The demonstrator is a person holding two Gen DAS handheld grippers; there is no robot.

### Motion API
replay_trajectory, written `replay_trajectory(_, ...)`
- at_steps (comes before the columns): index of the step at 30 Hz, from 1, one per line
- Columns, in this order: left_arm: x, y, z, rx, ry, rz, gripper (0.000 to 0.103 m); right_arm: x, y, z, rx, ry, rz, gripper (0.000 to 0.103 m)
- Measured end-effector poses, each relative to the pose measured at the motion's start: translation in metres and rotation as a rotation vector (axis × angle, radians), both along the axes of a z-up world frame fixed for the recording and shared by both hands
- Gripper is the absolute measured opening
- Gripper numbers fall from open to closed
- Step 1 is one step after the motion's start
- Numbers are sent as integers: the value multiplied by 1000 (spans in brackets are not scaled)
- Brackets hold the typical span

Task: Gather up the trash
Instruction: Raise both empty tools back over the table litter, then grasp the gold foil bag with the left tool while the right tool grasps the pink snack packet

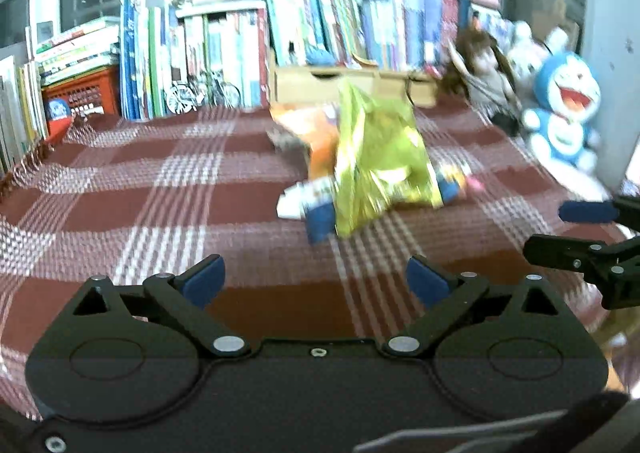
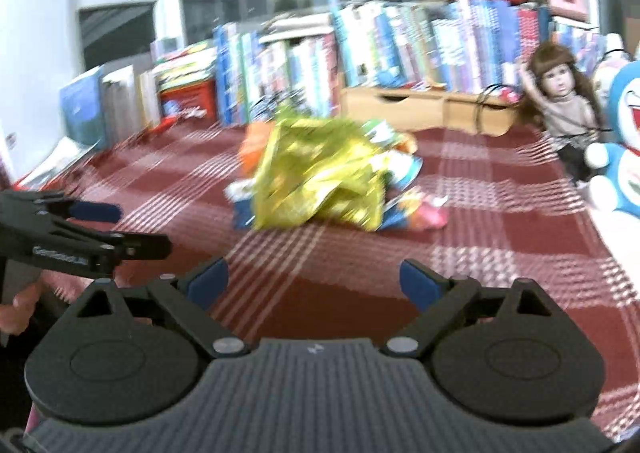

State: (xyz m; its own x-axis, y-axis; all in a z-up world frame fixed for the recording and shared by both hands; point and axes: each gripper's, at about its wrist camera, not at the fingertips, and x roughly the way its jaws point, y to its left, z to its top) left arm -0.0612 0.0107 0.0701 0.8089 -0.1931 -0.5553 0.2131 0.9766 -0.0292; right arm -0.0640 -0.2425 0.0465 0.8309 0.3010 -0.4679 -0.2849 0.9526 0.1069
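Observation:
A crumpled yellow-green foil bag (image 1: 380, 165) (image 2: 320, 181) lies on top of a small pile of wrappers in the middle of the red plaid cloth (image 1: 120, 205) (image 2: 500, 237). An orange wrapper (image 1: 316, 141) (image 2: 252, 149) and blue-and-white packets (image 1: 308, 205) stick out beneath it, with a pink scrap (image 2: 432, 215) at the right. My left gripper (image 1: 314, 277) (image 2: 132, 227) hangs open short of the pile, nothing between its blue pads. My right gripper (image 2: 314, 277) (image 1: 548, 231) is open too, beside the left one and equally short of the pile.
A row of upright books (image 1: 224, 53) (image 2: 400, 41) lines the far edge, with a wooden drawer box (image 1: 352, 85) (image 2: 420, 109) in front. A red basket (image 1: 84, 93), a doll (image 2: 564, 101) and a blue cat plush (image 1: 564, 101) (image 2: 624, 149) stand at the sides.

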Motion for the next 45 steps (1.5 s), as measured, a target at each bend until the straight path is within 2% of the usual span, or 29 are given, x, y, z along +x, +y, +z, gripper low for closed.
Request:
replay_trajectory(7,58,-12,5,-29,-24,52,97,56,-16,1,33,-4,-106,95)
replay_trajectory(10,75,-22,2,-43,-20,27,97,77,-22,-8,9,10,-140,89)
replay_trajectory(12,82,-28,-1,-47,-26,9,85,87,-28,-15,12,32,-171,76)
replay_trajectory(15,97,-35,-3,-75,-32,-2,73,104,-41,-25,56,81,-222,64)
replay_trajectory(17,108,-40,-2,-102,-42,-4,73,115,-50,-29,101,107,-252,61)
replay_trajectory(19,119,-45,-3,-117,-52,-18,79,127,-57,-34,139,128,-264,61)
replay_trajectory(20,127,-47,-6,-120,-44,-25,85,132,-58,-36,153,140,-261,61)
replay_trajectory(22,139,-52,-11,-113,-45,-1,91,143,-58,-41,166,161,-251,62)
replay_trajectory(24,149,-57,-15,-99,-49,8,91,153,-56,-45,170,178,-240,62)
replay_trajectory(26,159,-60,-20,-117,-23,-3,89,162,-52,-49,166,199,-234,60)
replay_trajectory(29,164,-62,-27,-188,-36,-29,87,173,-46,-57,162,235,-232,47)
replay_trajectory(32,171,-68,-36,-170,-2,-52,76,171,-41,-60,152,228,-222,42)
replay_trajectory(34,175,-72,-42,-156,22,-46,63,167,-38,-59,144,217,-216,40)
replay_trajectory(37,171,-71,-45,-183,35,-58,41,160,-36,-57,142,206,-208,38)
replay_trajectory(39,168,-66,-42,-221,42,-72,17,157,-37,-55,138,193,-213,36)
replay_trajectory(45,148,-47,-20,-262,-5,-46,14,144,-39,-44,134,142,-232,35)
